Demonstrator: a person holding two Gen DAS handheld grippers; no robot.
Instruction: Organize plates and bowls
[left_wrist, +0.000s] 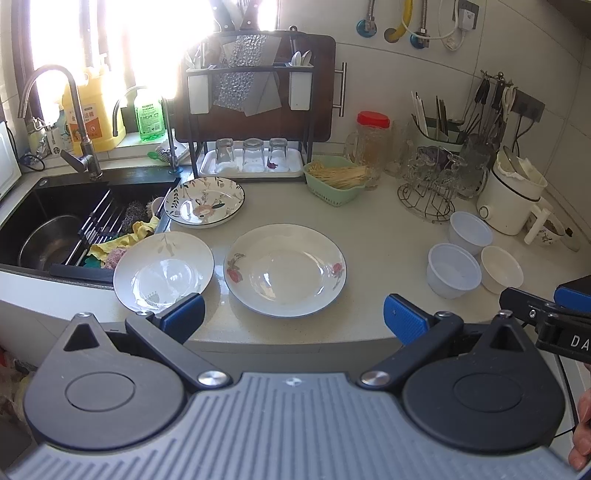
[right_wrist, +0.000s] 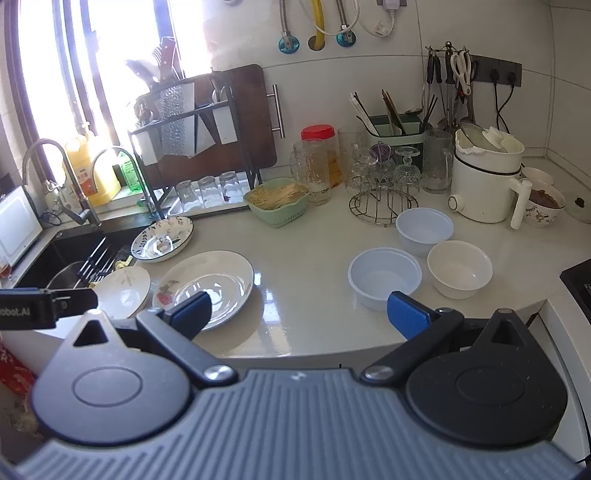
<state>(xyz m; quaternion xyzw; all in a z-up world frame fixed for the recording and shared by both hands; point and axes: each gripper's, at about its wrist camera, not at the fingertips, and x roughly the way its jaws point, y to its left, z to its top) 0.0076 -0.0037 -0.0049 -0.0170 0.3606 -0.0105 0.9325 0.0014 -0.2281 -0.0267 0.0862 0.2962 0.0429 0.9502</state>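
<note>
Kitchen counter (left_wrist: 388, 258) beside the sink (left_wrist: 55, 206): three plates (left_wrist: 284, 269) lie separate near it, three bowls (right_wrist: 384, 277) stand unstacked farther off. Your left gripper (left_wrist: 293, 317) and right gripper (right_wrist: 297, 314) both gape wide, empty. Nothing appears organized yet.

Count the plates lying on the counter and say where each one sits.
3. The floral dark-rimmed plate lies by the sink's corner; the plain white plate overhangs the sink edge at the front; the rose-pattern plate sits mid-counter to its right. None stacked or visibly hidden.
</note>
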